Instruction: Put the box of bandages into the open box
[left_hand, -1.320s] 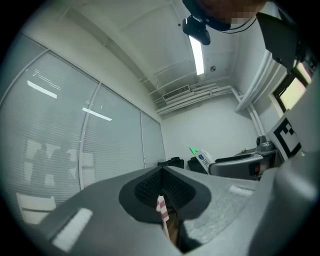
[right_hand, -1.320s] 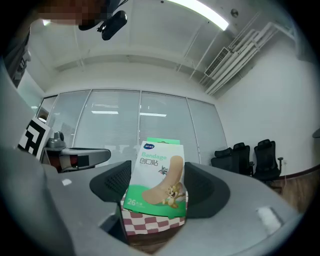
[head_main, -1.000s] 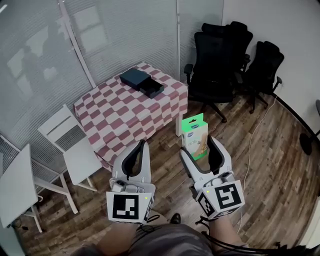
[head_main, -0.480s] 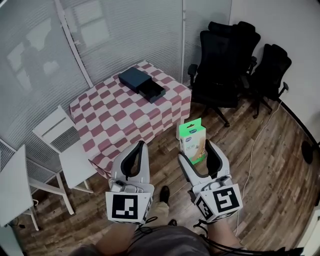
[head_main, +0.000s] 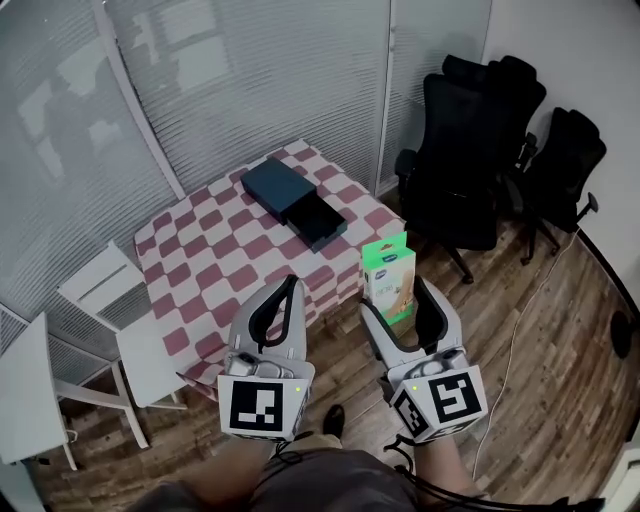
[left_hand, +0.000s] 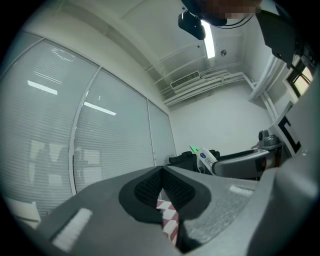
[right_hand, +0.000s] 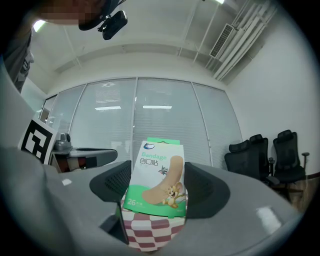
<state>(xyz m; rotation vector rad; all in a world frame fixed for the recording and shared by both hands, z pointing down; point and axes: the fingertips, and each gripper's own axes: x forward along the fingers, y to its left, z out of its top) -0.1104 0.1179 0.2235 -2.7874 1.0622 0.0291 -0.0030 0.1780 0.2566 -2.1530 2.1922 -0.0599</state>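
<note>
My right gripper (head_main: 397, 301) is shut on a green and white box of bandages (head_main: 390, 280), held upright in the air near the table's near corner. In the right gripper view the bandage box (right_hand: 157, 178) fills the space between the two pads. The open box (head_main: 320, 222), a dark tray, lies on the checked tablecloth next to its dark lid (head_main: 274, 184). My left gripper (head_main: 281, 298) is shut with nothing in it, level with the right one; its black pads (left_hand: 160, 186) touch at the tips.
A table with a red and white checked cloth (head_main: 215, 255) stands ahead. Black office chairs (head_main: 470, 150) crowd the right corner. A white chair (head_main: 110, 300) is at the table's left, and a white table edge (head_main: 25, 390) at far left. Glass walls with blinds lie behind.
Both grippers have come closer to the table, with the bandage box still held. The table and open box now sit lower and nearer in the head view.
</note>
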